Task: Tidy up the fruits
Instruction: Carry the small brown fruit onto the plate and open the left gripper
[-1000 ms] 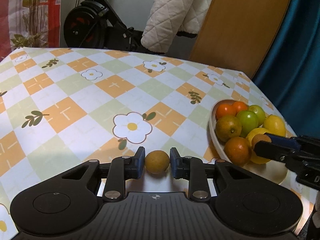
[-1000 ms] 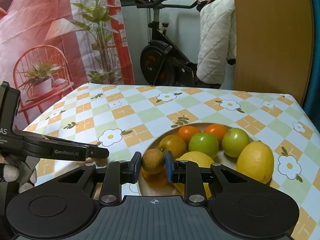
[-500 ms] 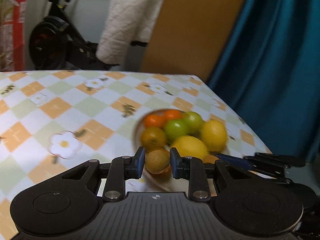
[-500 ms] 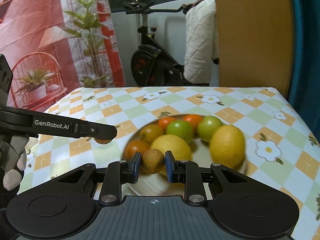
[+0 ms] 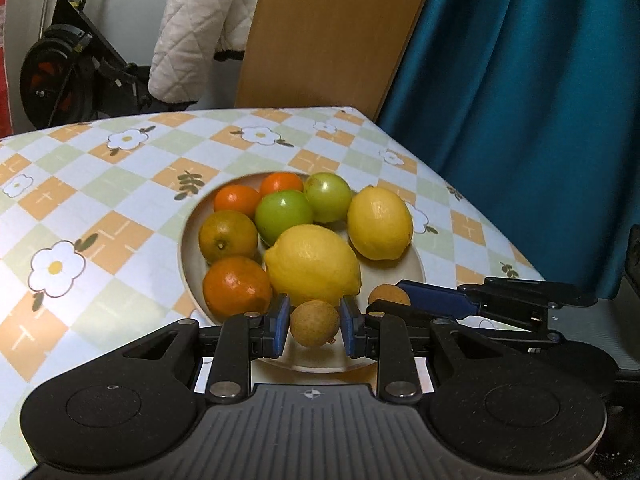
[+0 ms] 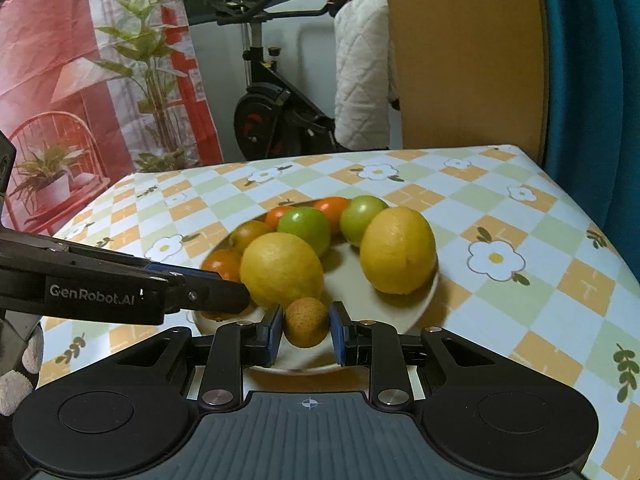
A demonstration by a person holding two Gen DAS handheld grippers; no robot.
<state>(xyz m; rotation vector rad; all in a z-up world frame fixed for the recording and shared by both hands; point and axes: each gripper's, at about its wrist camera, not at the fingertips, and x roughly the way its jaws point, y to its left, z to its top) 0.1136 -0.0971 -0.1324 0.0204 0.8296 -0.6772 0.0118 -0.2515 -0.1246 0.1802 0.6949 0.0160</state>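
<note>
Both grippers clamped, angled downward.
Left gripper (image 5: 315, 325) at lower centre of its frame, pads pressed on a small brown fruit (image 5: 315, 323); right gripper (image 6: 307, 328) likewise, closed on another brown fruit (image 6: 307, 322). Gloved hand (image 6: 16, 376) at lower left edge.

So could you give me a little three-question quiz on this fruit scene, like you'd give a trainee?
1. True or false: each claw grips a small brown fruit.
2. How many lemons lie on the plate?
3. The green fruits sit: A) at the plate's far side, B) on the tablecloth, C) in a claw.

Key
1. True: left claw holds a brown fruit, right claw another.
2. Two: one lemon, another, on the plate.
3. A: green fruits.
</note>
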